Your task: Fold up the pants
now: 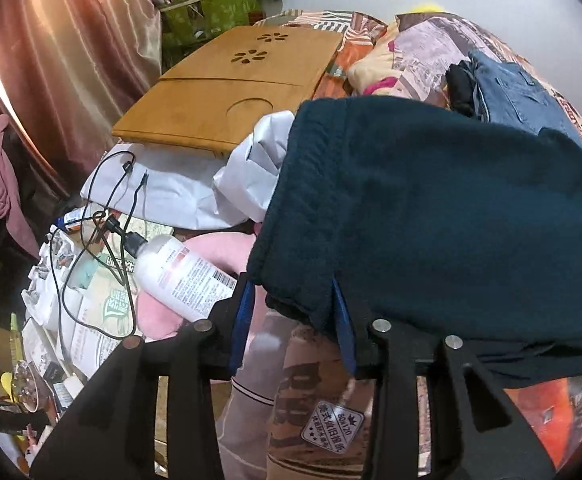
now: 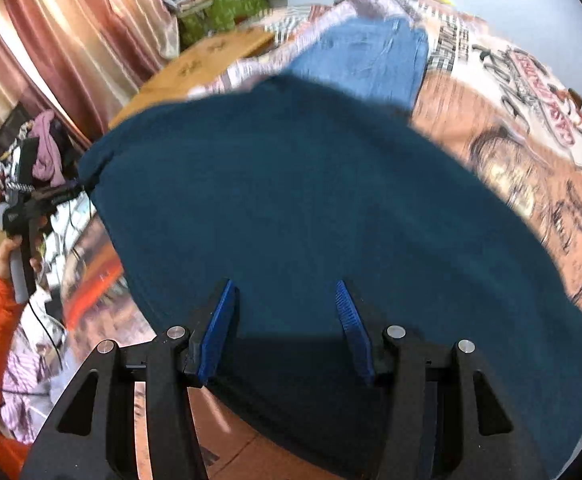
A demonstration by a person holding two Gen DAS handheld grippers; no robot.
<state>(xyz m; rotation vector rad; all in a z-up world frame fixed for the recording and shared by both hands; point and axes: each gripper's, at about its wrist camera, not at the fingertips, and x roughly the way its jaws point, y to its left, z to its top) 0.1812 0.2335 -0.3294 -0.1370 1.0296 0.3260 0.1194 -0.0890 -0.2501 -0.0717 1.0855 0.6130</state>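
Note:
Dark teal pants lie folded on the patterned bedspread, also filling the right wrist view. My left gripper is open at the pants' near left corner, its blue pads on either side of the cloth edge, not closed on it. My right gripper is open just above the pants' near edge, with the cloth under both blue pads. The left gripper and the hand holding it show at the left of the right wrist view.
Folded blue jeans and a black garment lie behind the pants. A bamboo lap tray, white bag, white bottle, cables and pink cushion crowd the left. Curtains hang at far left.

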